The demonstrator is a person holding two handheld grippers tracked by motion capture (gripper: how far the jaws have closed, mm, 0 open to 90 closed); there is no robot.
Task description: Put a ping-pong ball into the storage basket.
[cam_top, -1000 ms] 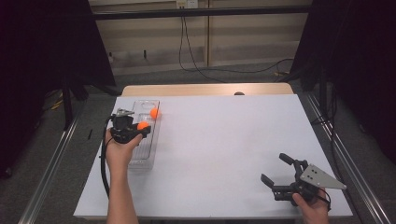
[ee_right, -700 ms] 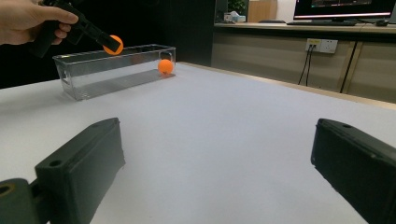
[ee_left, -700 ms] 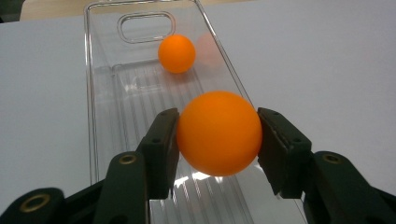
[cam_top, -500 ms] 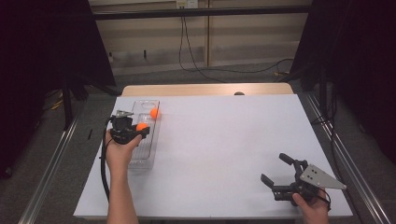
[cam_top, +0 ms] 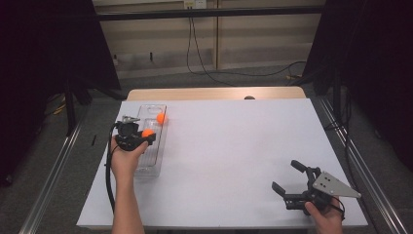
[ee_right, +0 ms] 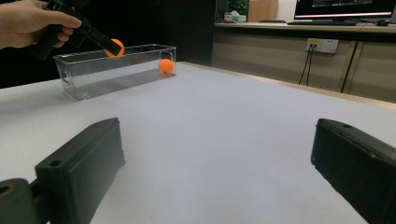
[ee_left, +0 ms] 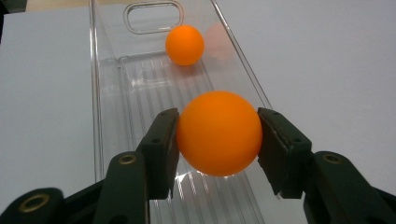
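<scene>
Left gripper (ee_left: pixel 217 135) jaws are pinching light, smooth orange ball (ee_left: pixel 218 133) across its widest part, likely slippery, over clear bin (ee_left: pixel 109 93).

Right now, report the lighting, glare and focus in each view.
High view: the white table is evenly lit against dark surroundings, details small. Left gripper view: the held orange ball is sharp, the clear tray glints along its ribs and the far ball leaves a faint reflection on its wall. Right gripper view: the close jaws are soft; the tray's shadow falls inside it.
</scene>
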